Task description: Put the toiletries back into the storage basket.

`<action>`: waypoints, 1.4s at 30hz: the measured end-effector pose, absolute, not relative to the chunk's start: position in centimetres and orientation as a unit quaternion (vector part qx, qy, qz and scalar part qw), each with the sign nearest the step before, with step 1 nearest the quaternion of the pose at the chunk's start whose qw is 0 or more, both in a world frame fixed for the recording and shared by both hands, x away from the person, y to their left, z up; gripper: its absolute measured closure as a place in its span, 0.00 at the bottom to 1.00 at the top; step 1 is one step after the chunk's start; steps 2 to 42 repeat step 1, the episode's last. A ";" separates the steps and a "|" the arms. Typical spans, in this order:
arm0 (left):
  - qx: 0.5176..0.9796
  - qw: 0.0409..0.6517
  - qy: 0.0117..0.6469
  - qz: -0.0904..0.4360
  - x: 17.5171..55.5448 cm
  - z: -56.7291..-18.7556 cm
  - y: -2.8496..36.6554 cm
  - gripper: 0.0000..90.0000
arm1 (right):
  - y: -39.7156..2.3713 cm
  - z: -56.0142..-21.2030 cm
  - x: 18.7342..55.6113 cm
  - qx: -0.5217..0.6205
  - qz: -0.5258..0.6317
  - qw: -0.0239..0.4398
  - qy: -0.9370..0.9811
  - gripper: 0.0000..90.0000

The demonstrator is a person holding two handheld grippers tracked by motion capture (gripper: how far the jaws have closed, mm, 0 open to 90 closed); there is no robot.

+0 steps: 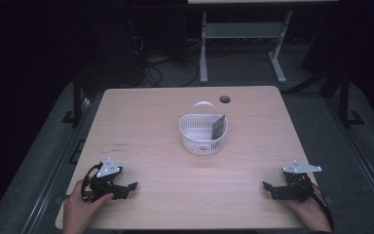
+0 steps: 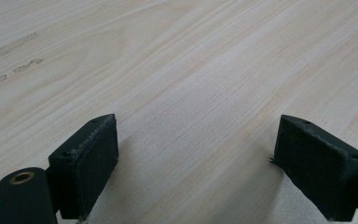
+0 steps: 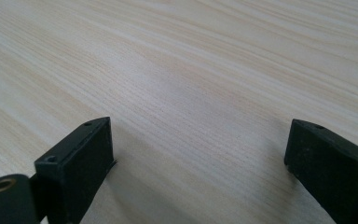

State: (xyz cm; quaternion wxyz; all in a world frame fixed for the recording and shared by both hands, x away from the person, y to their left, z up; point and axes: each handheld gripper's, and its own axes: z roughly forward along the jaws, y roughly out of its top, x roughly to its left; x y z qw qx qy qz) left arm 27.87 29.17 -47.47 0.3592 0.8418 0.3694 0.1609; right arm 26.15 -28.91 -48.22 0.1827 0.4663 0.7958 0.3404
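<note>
A white plastic basket [image 1: 203,134] with a thin handle stands near the middle of the wooden table [image 1: 151,122]. A dark grey flat item [image 1: 218,126] leans upright inside it against the right wall. My left gripper [image 1: 128,190] rests low at the front left, held by a hand, jaws wide apart over bare wood [image 2: 196,140]. At the front right my right gripper [image 1: 269,190] also lies open above bare tabletop [image 3: 200,144]. Both are well short of the basket.
A round cable hole [image 1: 225,99] sits in the table near its far edge. Faint marks [image 1: 119,146] show on the left part of the top. Behind the table stand a white desk frame [image 1: 241,39] and cables on a dark floor.
</note>
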 end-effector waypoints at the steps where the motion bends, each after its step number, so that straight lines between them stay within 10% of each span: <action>1: 0.842 0.359 0.370 0.161 27.9 -47.5 29.2 0.14 | -28.9 -48.2 26.1 0.466 0.340 0.183 0.796 0.08; 42: 0.842 0.359 0.370 0.161 27.9 -47.5 29.2 0.14 | -28.9 -48.2 26.1 0.466 0.340 0.183 0.796 0.08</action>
